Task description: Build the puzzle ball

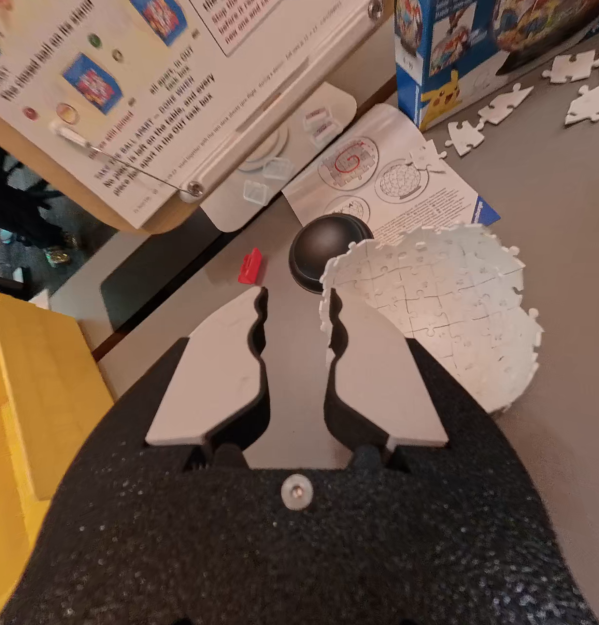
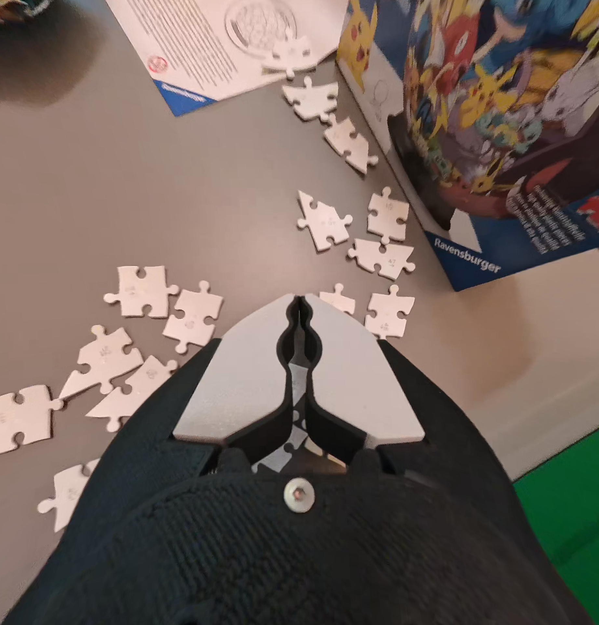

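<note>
In the left wrist view my left gripper point(image 1: 296, 291) is open with nothing pinched. The partly built white puzzle ball shell point(image 1: 426, 304) lies on the grey table point(image 1: 545, 236) to its right. The shell's jagged rim runs along the inner side of the right finger point(image 1: 365, 355), and the left finger stands well apart. The black ball stand point(image 1: 321, 253) sits just beyond the tips. In the right wrist view my right gripper point(image 2: 299, 297) is shut, tips together, low over loose white puzzle pieces point(image 2: 193, 319). Pale pieces show through the slit behind the tips; I cannot tell if one is pinched.
The puzzle box point(image 2: 494, 135) stands at the right and also shows in the left wrist view point(image 1: 460, 50). An instruction leaflet point(image 1: 392, 176) lies behind the stand. A small red part point(image 1: 250, 267), a yellow box point(image 1: 30, 389) and a sign board point(image 1: 139, 84) are on the left. More loose pieces point(image 1: 494, 108) lie by the box. Some 30 cm of space lies between my two pairs of fingers.
</note>
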`<action>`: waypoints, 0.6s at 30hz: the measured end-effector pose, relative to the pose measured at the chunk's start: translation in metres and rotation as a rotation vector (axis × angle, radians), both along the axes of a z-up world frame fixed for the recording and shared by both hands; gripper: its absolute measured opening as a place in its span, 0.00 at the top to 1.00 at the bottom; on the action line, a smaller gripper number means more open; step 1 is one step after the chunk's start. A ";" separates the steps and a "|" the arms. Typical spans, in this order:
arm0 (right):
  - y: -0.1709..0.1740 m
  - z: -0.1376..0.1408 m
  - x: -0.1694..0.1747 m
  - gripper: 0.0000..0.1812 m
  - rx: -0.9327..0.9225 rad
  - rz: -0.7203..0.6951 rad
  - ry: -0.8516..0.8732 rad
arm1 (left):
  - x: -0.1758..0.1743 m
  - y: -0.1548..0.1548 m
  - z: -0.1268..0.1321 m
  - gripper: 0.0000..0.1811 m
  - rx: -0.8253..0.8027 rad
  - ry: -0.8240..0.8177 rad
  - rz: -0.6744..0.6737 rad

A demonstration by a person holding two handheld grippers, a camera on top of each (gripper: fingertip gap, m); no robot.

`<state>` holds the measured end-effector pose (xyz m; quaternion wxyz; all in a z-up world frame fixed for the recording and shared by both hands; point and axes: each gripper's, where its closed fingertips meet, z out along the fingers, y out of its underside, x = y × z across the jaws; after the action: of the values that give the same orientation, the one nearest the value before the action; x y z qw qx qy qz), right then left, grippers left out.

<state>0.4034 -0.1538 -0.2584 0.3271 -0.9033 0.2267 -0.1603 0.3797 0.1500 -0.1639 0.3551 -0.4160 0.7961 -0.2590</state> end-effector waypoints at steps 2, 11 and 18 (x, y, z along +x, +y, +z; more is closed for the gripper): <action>-0.001 0.008 -0.002 1.00 -0.024 -0.004 -0.077 | -0.006 0.000 0.014 0.81 0.005 -0.058 0.000; -0.027 0.004 0.002 0.85 -0.049 -0.104 -0.032 | -0.052 -0.018 0.038 0.80 -0.049 -0.147 -0.069; -0.018 -0.014 0.014 0.83 -0.031 -0.205 0.058 | -0.078 -0.021 0.021 0.80 -0.063 -0.108 -0.081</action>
<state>0.4172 -0.1720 -0.2727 0.2883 -0.8845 0.3249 -0.1703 0.3019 0.1286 -0.1426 0.3737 -0.3797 0.7833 -0.3203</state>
